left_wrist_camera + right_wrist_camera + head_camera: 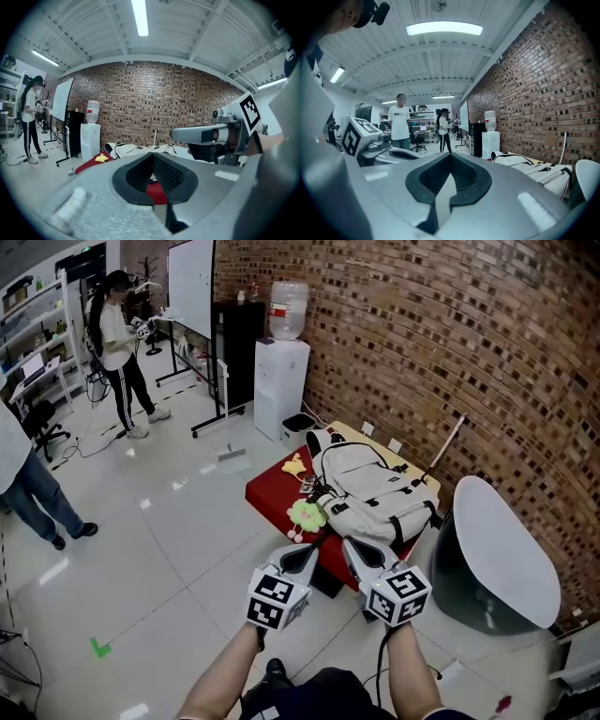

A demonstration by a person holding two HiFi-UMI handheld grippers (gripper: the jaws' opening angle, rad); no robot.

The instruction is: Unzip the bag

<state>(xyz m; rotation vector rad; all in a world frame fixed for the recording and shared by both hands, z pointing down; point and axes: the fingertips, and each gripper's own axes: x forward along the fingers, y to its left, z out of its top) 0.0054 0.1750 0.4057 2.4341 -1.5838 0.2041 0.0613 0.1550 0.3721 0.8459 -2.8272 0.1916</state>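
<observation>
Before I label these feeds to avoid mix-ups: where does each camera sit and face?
Head view: on the head, steeply down at backpack on red table; forearms, left gripper, right gripper.
Left gripper view: on it, toward brick wall; own shut jaws, right gripper.
Right gripper view: on it, along that wall; own shut jaws, left gripper.
Both gripper views share backpack, water dispenser.

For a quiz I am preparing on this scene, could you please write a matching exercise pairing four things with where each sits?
Things:
1 backpack
2 water bottle
3 yellow toy
4 white chair

Places:
A on top of the white dispenser
B on the floor, right of the red table
C on the table, left of the backpack
D across the middle of the table

Pairs: 1-D, 2-A, 3-C, 4-B
</observation>
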